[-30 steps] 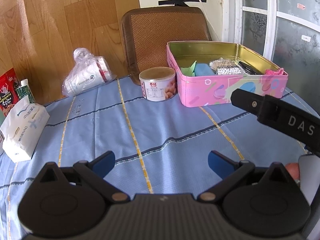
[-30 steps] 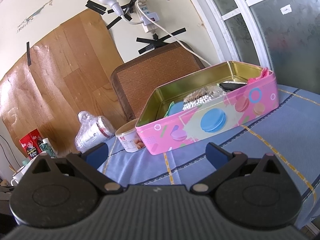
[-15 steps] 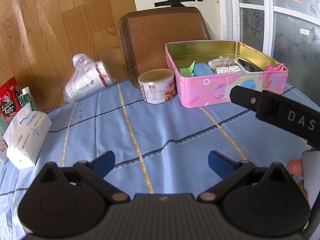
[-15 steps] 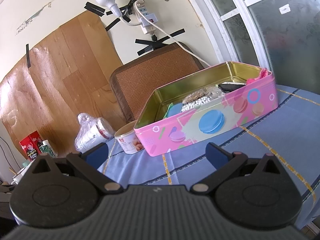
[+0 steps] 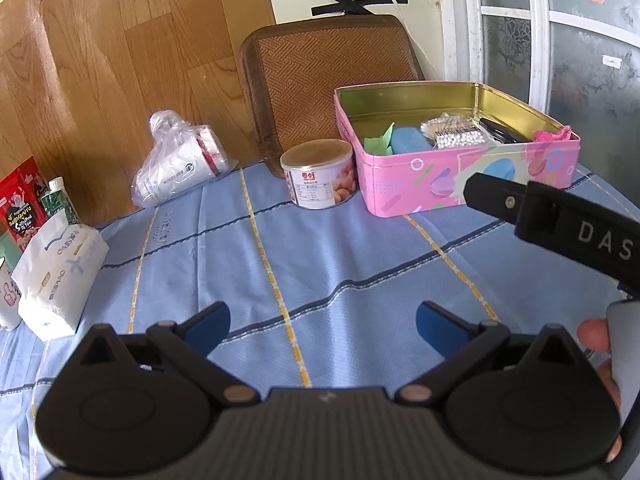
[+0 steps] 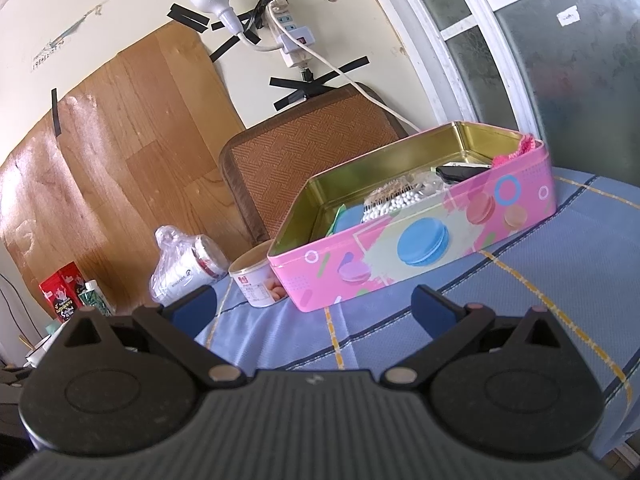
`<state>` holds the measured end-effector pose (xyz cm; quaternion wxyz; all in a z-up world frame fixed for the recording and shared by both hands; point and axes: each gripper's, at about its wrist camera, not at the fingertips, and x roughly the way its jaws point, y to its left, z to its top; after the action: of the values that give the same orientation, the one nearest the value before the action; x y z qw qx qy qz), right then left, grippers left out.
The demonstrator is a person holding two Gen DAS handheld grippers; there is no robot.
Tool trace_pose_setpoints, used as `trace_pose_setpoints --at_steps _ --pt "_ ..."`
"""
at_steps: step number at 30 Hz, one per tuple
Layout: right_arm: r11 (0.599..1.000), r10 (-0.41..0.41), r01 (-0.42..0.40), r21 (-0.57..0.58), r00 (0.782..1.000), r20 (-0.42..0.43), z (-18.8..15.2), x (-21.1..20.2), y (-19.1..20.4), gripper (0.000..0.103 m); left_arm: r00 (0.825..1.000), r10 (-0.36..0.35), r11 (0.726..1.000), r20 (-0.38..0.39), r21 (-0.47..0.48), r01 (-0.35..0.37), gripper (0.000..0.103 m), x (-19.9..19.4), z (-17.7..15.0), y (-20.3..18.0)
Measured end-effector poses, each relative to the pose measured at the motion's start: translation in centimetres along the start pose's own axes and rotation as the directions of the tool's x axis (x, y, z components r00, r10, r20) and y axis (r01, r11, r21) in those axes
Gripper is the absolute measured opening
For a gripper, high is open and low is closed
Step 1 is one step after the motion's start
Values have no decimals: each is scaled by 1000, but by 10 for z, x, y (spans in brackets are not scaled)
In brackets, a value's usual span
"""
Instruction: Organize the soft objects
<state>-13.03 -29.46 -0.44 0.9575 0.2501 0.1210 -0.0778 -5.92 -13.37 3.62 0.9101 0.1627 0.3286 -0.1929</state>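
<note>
The left gripper (image 5: 322, 322) had its blue-tipped jaws spread wide with nothing between them, hovering over bare blue striped tablecloth (image 5: 320, 248). The right gripper (image 6: 314, 306) was likewise spread apart and empty, raised above the same cloth and facing the pink tin (image 6: 420, 240); its black body crossed the right side of the left wrist view, with fingertips (image 5: 594, 334) of a person's hand just below it. The tin stood open toward the far right of the table and held the soft things: a pink knitted piece (image 5: 554, 135) draped at its right corner, a blue pad (image 5: 410, 140) and a green scrap (image 5: 378, 140) at its left end, with a pack of cotton swabs (image 5: 456, 134) and a dark object (image 5: 498, 130) between. Just left of the tin sat a small can (image 5: 318, 180), farther left a bagged stack of paper cups (image 5: 180, 164), and at the left edge a white tissue pack (image 5: 60, 276) beside red snack packets (image 5: 22, 204). A woven chair back (image 5: 332, 84) rose behind the table.
</note>
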Motion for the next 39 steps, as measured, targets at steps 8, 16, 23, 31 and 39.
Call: trace_pose_setpoints --at_steps 8,16,23,31,39 --pt "1000 -6 6 7 1000 -4 -2 1 -1 103 1000 4 1000 -6 5 -4 103 2 -1 -1" --pt "1000 -8 8 13 1000 -6 -3 1 -3 103 1000 -2 1000 -16 3 2 103 4 -1 -1" --pt "1000 -11 11 19 1000 -6 -3 1 -6 103 1000 -14 1000 -27 6 14 103 6 -2 -3" --pt "1000 -13 13 23 1000 -7 -3 2 -8 103 999 -19 1000 -30 18 19 103 7 -2 -8" --pt "1000 -13 13 24 1000 -8 -4 2 -8 103 999 -22 1000 -26 20 22 103 7 -3 -7"
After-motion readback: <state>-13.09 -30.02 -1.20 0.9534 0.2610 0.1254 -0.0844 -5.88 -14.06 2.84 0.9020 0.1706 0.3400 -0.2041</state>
